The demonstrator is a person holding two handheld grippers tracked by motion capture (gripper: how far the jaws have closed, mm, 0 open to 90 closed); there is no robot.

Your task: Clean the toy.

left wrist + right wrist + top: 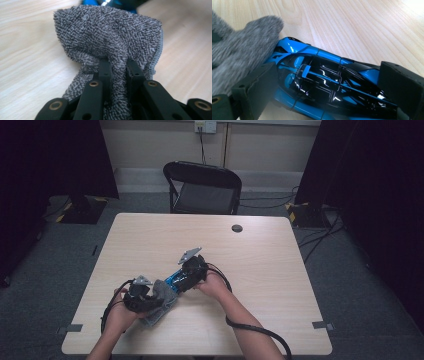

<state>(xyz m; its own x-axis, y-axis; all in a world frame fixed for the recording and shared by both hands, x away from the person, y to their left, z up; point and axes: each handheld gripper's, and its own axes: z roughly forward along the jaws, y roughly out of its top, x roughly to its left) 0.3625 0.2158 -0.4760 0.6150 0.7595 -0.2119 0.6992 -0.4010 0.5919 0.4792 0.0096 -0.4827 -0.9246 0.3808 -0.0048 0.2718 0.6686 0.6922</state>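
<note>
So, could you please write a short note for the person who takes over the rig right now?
Left gripper: shut on the grey cloth, a fold pinched between its jaws.
Right gripper: shut on the blue and black toy car, one jaw on each side.
Place: both are low over the near part of the table; the cloth lies against one end of the car.
Done: both things are gripped and brought together.
Left: probably wiping the car with the cloth, while the right gripper holds the car steady.

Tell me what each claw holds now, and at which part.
The left claw pinches the grey cloth on a bunched fold near its edge. The right claw grips the blue and black toy car across its two sides.
</note>
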